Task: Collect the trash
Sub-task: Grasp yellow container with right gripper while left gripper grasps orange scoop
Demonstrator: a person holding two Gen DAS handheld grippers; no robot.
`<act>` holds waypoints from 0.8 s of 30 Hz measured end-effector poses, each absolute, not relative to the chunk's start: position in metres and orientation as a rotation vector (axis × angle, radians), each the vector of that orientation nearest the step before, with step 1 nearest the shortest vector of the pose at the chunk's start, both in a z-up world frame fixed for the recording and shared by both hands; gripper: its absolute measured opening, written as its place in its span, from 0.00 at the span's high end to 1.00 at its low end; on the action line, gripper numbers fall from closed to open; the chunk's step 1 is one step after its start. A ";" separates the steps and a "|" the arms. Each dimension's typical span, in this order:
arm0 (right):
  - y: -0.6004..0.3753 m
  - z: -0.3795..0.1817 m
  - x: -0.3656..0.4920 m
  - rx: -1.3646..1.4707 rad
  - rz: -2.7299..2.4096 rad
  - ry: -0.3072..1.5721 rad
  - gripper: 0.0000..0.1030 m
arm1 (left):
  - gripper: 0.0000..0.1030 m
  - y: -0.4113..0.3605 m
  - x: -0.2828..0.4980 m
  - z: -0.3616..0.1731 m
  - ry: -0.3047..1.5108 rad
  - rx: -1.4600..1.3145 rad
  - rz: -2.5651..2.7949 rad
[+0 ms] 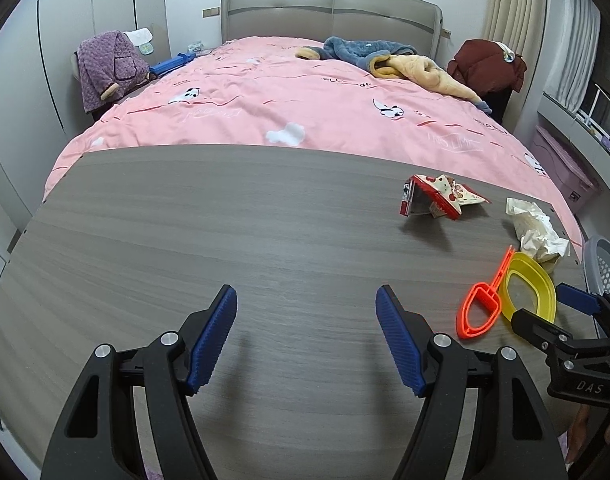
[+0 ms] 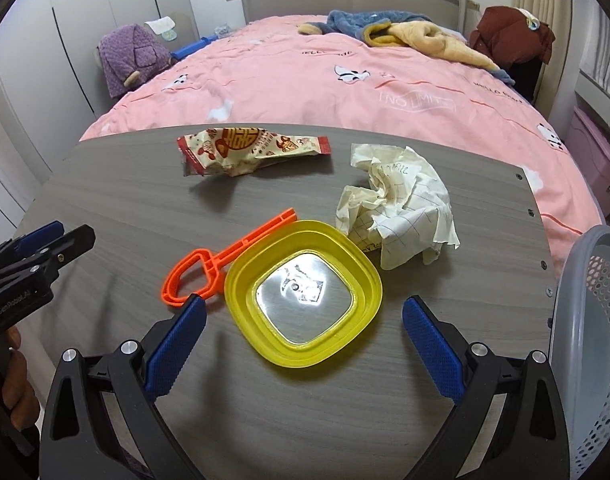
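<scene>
Left gripper (image 1: 306, 300): black plastic linkage arms with triangular cut-outs, silver round pivot screws at each joint. Fingers carry blue ribbed pads (image 1: 211, 338). Seen from the right wrist camera, its side reads "GenRobot.AI" in pale lettering; a bare hand (image 2: 9, 392) wraps the black handle, no sleeve visible.

Right gripper (image 2: 303, 314): same build, black arms, silver screws, blue textured pads (image 2: 433, 348). Body near the left gripper marked "DAS" in white.
</scene>
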State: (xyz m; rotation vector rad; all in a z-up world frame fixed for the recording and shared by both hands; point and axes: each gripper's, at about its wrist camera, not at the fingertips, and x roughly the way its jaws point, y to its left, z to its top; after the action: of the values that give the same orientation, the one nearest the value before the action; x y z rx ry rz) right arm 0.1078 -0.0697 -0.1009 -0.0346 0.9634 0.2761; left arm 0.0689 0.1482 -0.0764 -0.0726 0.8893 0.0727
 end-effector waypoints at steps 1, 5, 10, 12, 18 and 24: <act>-0.070 -0.102 0.108 -0.032 0.272 0.967 0.06 | 0.33 0.148 0.069 -0.077 0.891 -0.072 0.069; -0.070 -0.103 0.113 -0.030 0.267 0.977 0.06 | 0.33 0.146 0.068 -0.078 0.891 -0.071 0.055; -0.064 -0.103 0.118 -0.041 0.268 0.982 0.06 | 0.33 0.145 0.065 -0.077 0.891 -0.070 0.050; -0.061 -0.104 0.120 -0.045 0.270 0.984 0.07 | 0.33 0.145 0.063 -0.076 0.891 -0.067 0.048; -0.062 -0.103 0.120 -0.011 0.299 0.985 0.15 | 0.33 0.140 0.058 -0.074 0.894 -0.055 0.041; -0.069 -0.101 0.114 0.009 0.303 0.970 0.27 | 0.33 0.128 0.054 -0.072 0.898 -0.041 0.017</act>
State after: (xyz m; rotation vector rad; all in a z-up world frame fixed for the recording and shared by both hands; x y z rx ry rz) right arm 0.1138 -0.0692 -0.1011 0.0089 0.9698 0.3033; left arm 0.0544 0.1284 -0.0723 -0.0406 0.8984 0.0172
